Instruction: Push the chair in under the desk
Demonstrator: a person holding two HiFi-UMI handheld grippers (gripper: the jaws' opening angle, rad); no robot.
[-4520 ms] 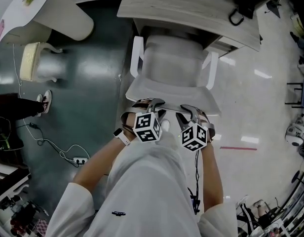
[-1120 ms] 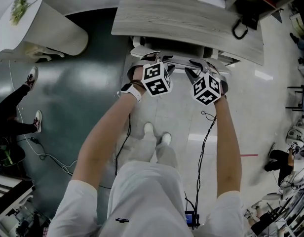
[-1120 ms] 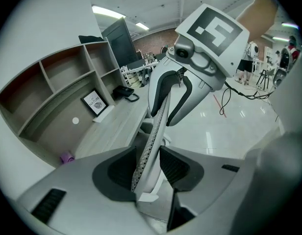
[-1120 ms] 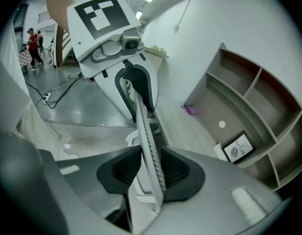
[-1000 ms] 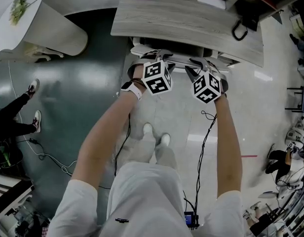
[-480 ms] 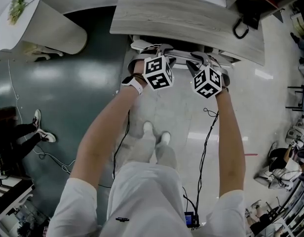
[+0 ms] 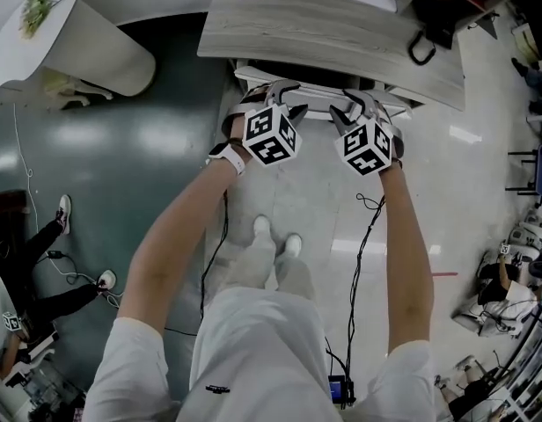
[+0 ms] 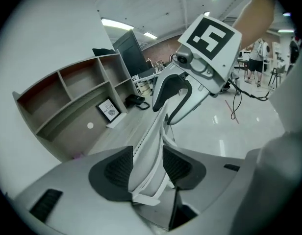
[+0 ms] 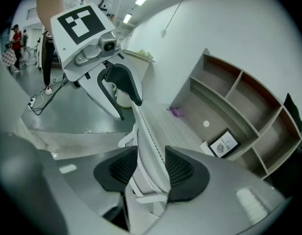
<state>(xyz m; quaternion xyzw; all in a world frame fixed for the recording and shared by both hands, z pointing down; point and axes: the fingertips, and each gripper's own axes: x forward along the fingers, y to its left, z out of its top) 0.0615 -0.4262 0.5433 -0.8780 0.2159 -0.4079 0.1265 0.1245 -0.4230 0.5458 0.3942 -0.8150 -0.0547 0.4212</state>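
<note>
Right, both tools sit side by side on the chair's top rail, angled downward. The left gripper (image 8: 146, 166) has its jaws spread wide, having just been opening. The white upper edge of the chair (image 8: 150, 141) stands upright between its dark ribbed pads (image 8: 115, 168), which flank the rail rather than squeeze it.

It is the same on the other side. The right gripper (image 9: 147, 169) has also just been opening, its jaws are apart, and the same white rail runs between them and away towards the left tool. From where I sit, neither one is clamped on anything.

Straight ahead of both sets of jaws is the desk (image 7: 341, 32). The chair is tucked in beneath it, and from the head view only a thin white strip of the back shows at the desk's near edge, right under the gripper tips.

Beyond the right gripper, on the desktop, a small framed picture (image 9: 223, 143) leans by an open shelf unit (image 9: 239, 94), and something small and purple (image 9: 176, 112) lies further along. Behind the grippers, the person's two shoes (image 7: 275, 233) stand together on the pale floor. Well off to the left tool's outer side there is a white rounded table (image 7: 104, 55).
</note>
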